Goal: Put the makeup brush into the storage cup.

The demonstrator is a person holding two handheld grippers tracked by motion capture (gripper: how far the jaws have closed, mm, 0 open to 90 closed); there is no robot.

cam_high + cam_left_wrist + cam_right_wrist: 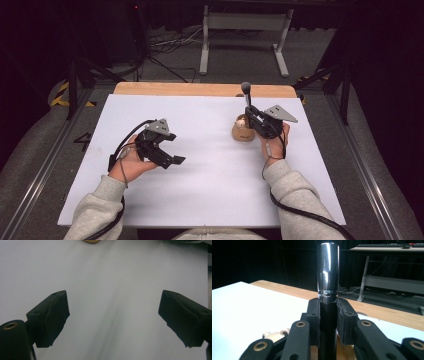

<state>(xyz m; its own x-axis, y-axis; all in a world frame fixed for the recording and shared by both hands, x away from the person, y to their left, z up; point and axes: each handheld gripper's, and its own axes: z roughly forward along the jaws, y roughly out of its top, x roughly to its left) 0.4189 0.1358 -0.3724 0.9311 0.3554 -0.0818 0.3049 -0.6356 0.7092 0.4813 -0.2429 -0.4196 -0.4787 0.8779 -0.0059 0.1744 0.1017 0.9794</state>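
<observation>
The right gripper (pixel 248 111) is clamped on a makeup brush (pixel 246 95), held upright above a small tan wooden holder (pixel 242 131) at the right of the white table sheet (pixel 210 200). In the right gripper view, the black handle (pixel 327 322) is pinched between both pads (pixel 344 317), just below the shiny chrome ferrule (pixel 327 270). The dark bristle head is seen at the top in the high view. The holder sits just beside and below that gripper; a pale rounded wooden piece (pixel 275 335) shows at its rim, exact shape not readable.

The left gripper (pixel 167 152) is held apart from everything, jaws spread wide with nothing between them, over bare sheet at the left. The holder edge (pixel 92 241) is barely caught at the top of the left gripper view.

Handling, judged: the brush is light and stiff, with a slick round handle and smoother chrome, so twisting or sliding in the pads is likely if tilted. The matte handle below the ferrule is the best place to be gripped; the bristles are soft and should not be squeezed. The holder looks light and tippable, so it may need to be steadied at the body.
</observation>
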